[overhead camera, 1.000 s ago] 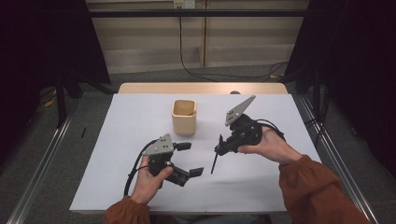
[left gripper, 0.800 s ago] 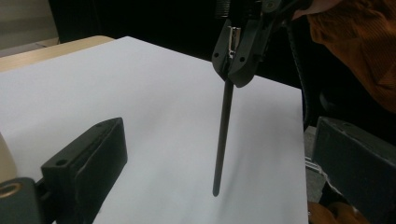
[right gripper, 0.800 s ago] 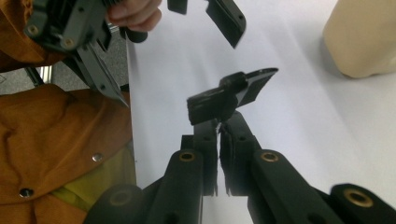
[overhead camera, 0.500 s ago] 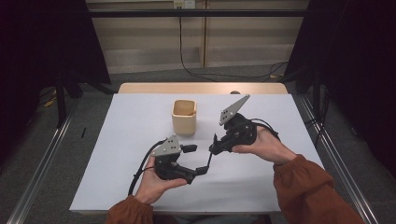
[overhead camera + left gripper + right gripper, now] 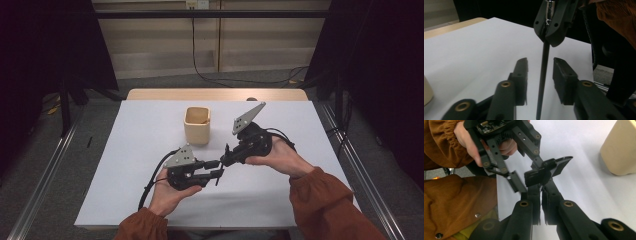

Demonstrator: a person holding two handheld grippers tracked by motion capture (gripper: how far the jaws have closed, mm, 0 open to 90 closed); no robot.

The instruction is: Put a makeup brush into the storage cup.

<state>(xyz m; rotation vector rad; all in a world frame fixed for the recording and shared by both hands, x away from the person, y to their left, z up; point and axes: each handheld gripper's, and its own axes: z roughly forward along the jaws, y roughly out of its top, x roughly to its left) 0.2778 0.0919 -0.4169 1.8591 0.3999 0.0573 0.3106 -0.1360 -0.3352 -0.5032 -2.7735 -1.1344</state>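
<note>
My right gripper [image 5: 226,159] is shut on the top of a thin black rod [image 5: 543,75] that hangs down toward the white table sheet [image 5: 150,125]. In the left gripper view the right gripper [image 5: 551,22] shows above. My left gripper [image 5: 540,61] lies level with a jaw on each side of the rod. Its jaws have just been closing, and a gap remains on both sides. The high view has the left gripper [image 5: 217,169] meeting the right one at the table's middle. The left gripper [image 5: 537,174] faces the right gripper [image 5: 541,188].
A beige cup [image 5: 197,125] stands upright on the sheet behind the grippers, also at the edge of the right gripper view [image 5: 621,150]. Orange sleeves [image 5: 325,200] come in from the front edge. Metal rails [image 5: 45,175] run along both sides of the table.
The left gripper moved right toward the hanging rod and its jaws narrowed around it. The right gripper shifted a little left with the rod.
</note>
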